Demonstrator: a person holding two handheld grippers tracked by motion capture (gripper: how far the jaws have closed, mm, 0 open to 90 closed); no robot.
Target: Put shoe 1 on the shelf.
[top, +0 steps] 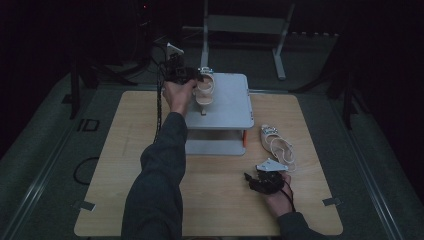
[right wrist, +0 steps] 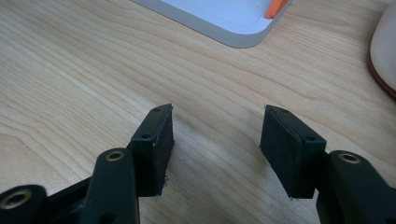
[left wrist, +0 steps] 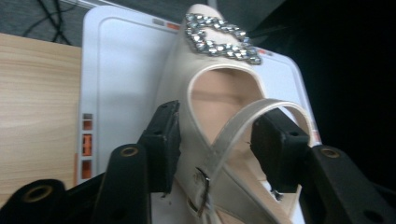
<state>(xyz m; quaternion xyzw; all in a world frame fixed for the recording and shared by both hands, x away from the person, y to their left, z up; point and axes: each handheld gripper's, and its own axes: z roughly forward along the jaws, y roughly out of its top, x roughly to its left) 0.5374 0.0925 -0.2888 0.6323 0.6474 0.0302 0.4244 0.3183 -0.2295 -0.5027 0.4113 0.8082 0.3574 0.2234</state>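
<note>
Shoes matter here: one sandal [left wrist: 210, 116] lies on the white stand [left wrist: 116, 70], lengthwise between the left gripper's [left wrist: 219, 140] spread jaws; the right gripper [right wrist: 217, 140], open, idles beside the stand.

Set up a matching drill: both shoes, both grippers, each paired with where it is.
1. shoe with jewelled buckle
2. second shoe
3. left gripper
4. right gripper

A. over bare wood, nothing between the jaws
B. lying on the wooden table
C. on top of the white stand
D. jaws either side of a shoe's heel strap

Pairs: 1-C, 2-B, 3-D, 4-A
</note>
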